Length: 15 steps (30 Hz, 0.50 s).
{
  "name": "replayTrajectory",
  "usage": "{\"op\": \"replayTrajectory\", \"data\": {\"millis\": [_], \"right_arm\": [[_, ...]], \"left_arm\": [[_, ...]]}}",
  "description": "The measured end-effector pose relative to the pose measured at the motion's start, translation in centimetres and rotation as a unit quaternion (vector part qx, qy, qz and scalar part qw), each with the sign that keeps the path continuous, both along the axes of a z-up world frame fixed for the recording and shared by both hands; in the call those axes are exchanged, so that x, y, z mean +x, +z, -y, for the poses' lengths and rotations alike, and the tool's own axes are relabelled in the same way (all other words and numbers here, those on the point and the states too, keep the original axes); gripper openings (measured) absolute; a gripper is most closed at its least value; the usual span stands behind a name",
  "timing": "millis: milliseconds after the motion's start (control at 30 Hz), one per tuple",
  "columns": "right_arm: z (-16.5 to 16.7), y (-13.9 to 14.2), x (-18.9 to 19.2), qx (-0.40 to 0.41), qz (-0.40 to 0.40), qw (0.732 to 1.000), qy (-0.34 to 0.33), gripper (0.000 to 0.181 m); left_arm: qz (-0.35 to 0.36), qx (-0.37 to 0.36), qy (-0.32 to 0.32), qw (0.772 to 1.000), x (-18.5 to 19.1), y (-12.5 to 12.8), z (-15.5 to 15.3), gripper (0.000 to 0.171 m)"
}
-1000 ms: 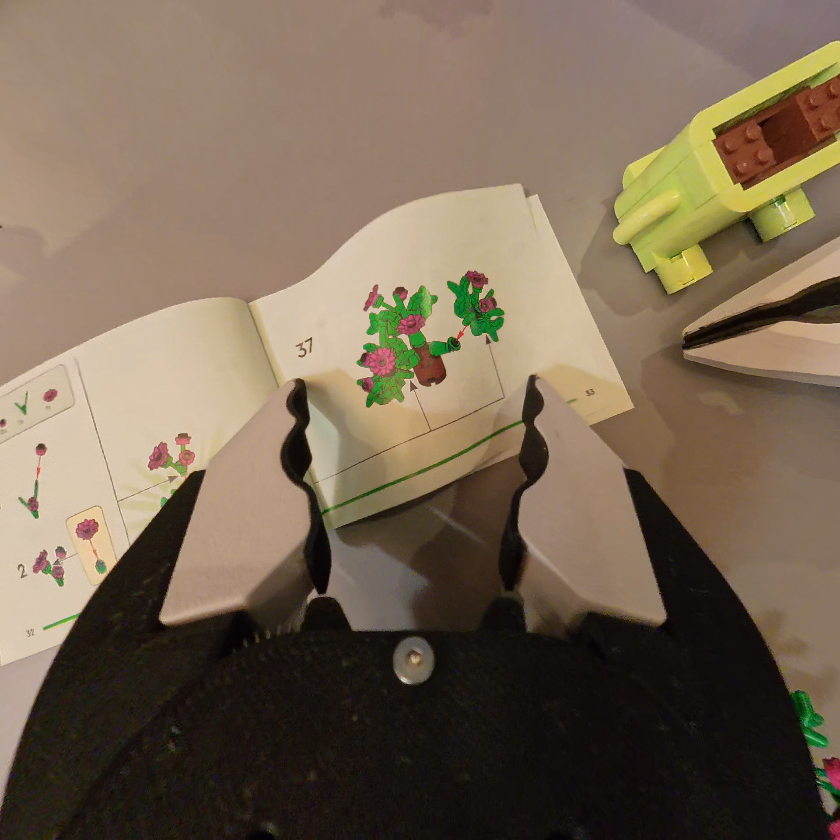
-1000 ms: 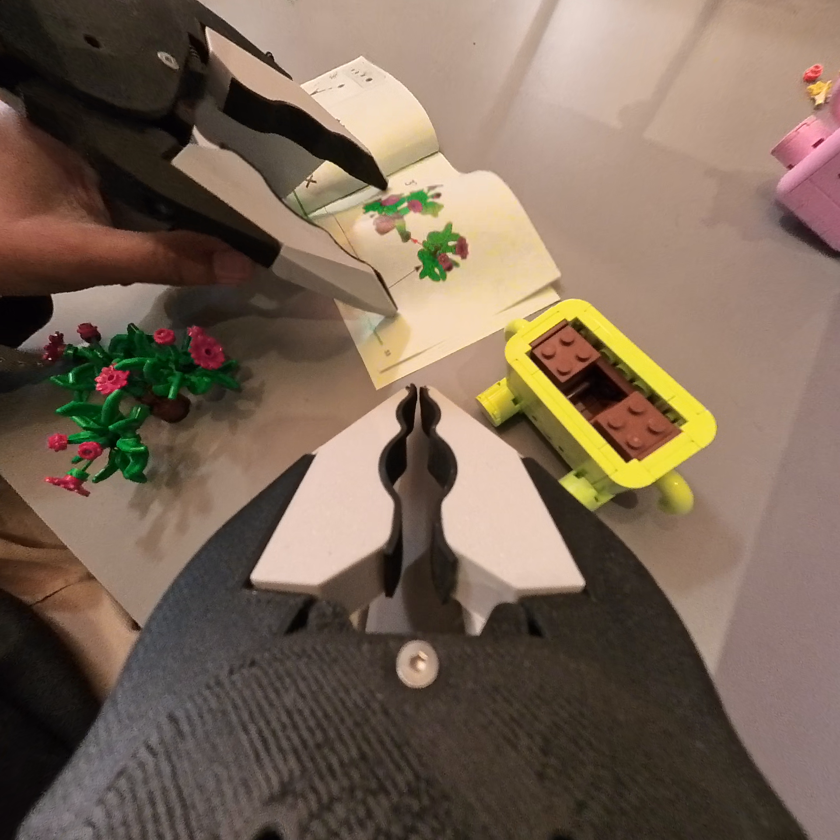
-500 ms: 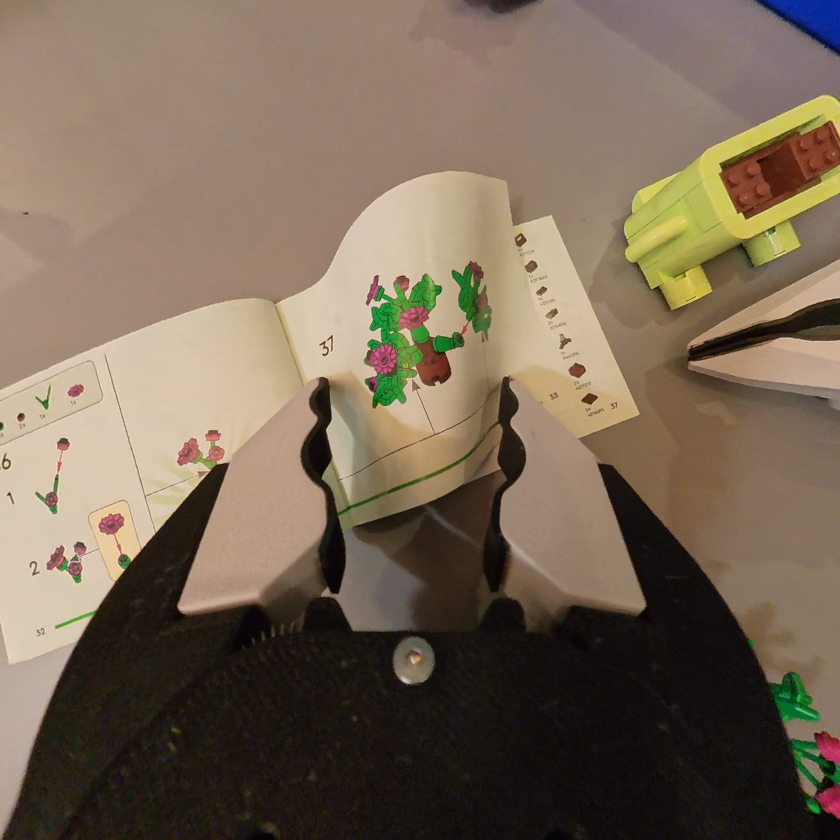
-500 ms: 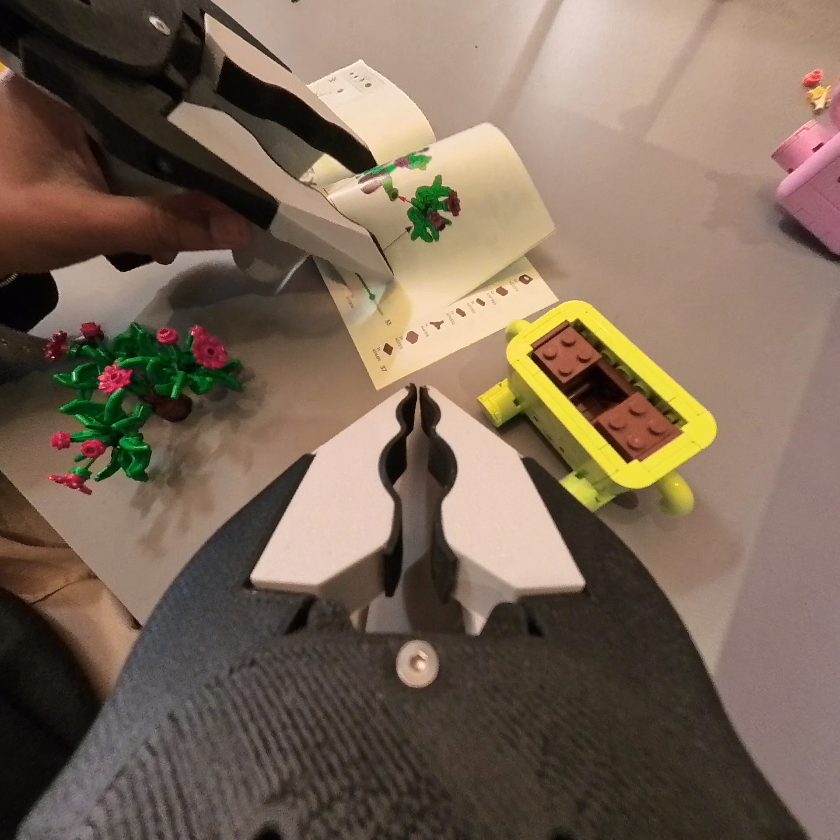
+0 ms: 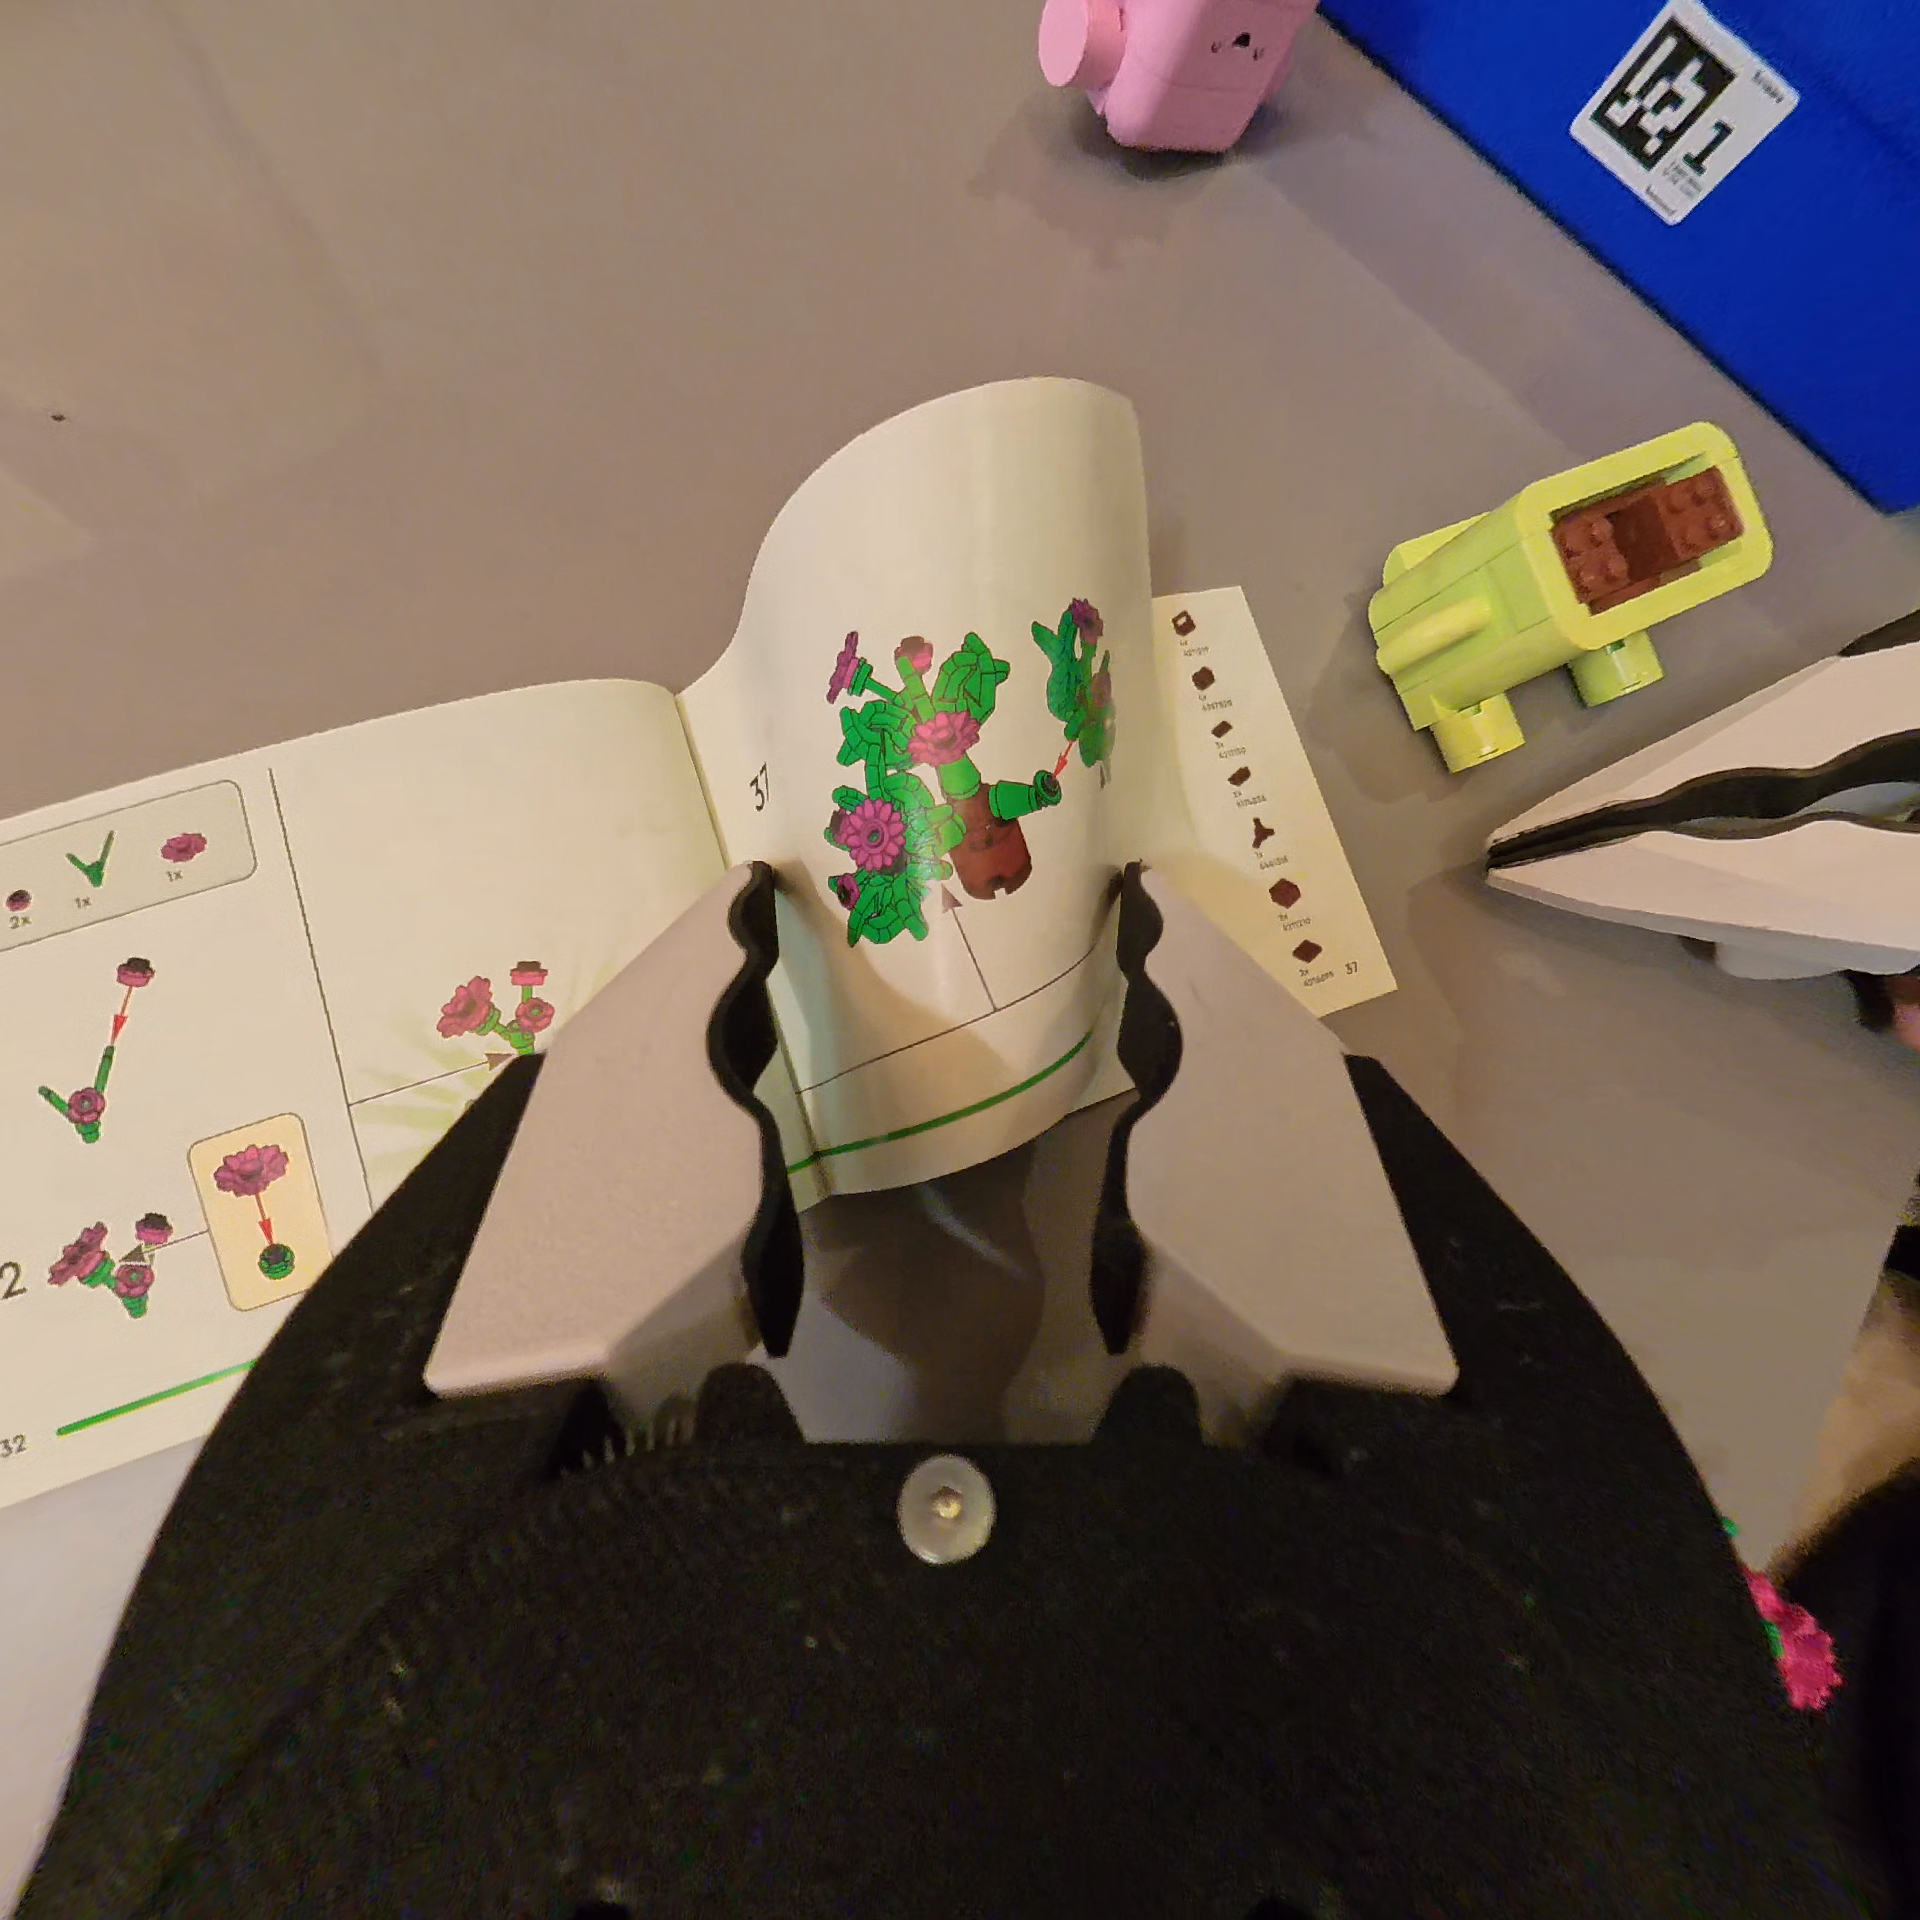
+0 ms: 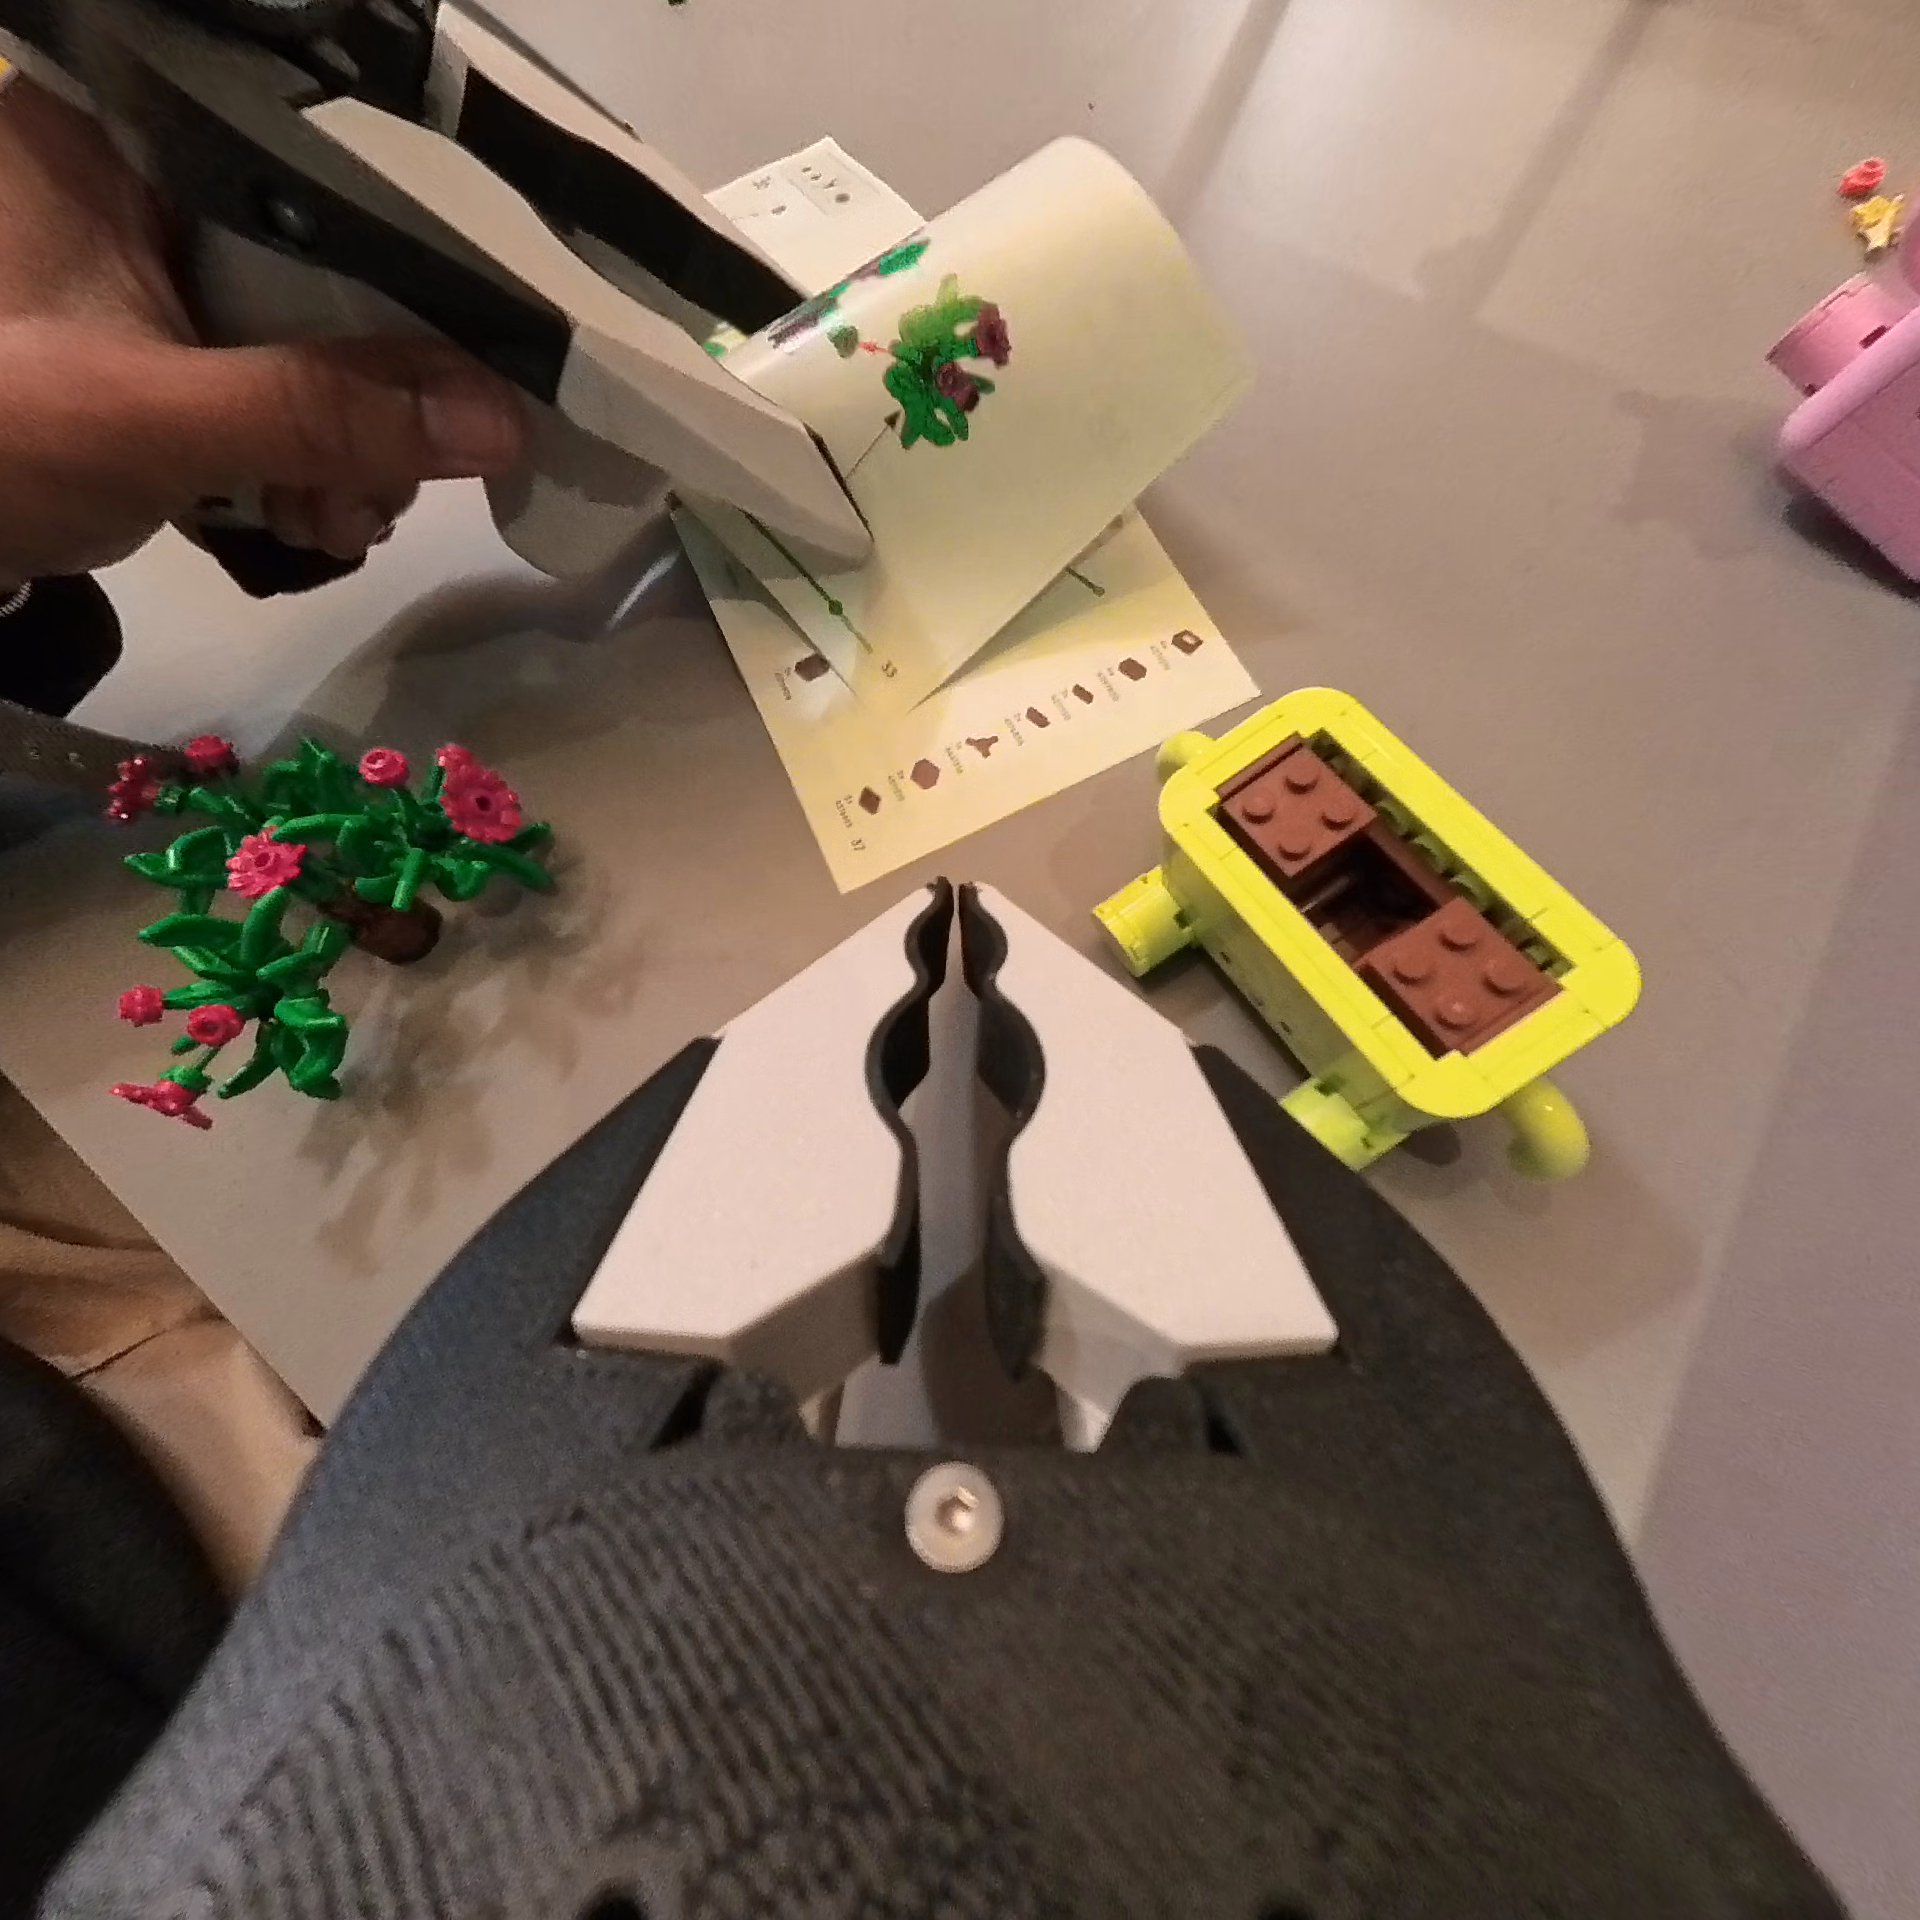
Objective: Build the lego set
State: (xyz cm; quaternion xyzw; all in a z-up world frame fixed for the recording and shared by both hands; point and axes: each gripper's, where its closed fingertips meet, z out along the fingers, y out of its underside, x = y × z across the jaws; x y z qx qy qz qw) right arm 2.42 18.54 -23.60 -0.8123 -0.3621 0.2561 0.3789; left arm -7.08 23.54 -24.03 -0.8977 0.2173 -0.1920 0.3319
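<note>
Since a second ago our left gripper (image 5: 940,883), jaws apart, has curled the page (image 5: 966,644) higher, baring a parts list; we judge building nearly done. Right view: right gripper (image 6: 956,891) together, empty, between flowers (image 6: 312,894) and planter (image 6: 1392,914).

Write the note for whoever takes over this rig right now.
Left tool: open, its fingertips lifting a curled page of the pale paper instruction booklet.
Right tool: shut, empty, hovering over the grey table.
Lime-green brick planter with brown plates inside: right of the booklet.
Green plastic plant with pink flowers: left of the right tool, assembled but not in the planter.
Left: finish turning the page, then probably seat the plant.
</note>
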Motion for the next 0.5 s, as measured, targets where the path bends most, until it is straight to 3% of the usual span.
{"op": "replayTrajectory", "data": {"millis": [500], "right_arm": [[-0.01, -0.01, 0.0, 0.0, 0.0, 1.0, 0.0, 0.0]], "left_arm": [[0.062, -0.016, 0.004, 0.998, -0.1, 0.86, 0.09, 0.066]]}}
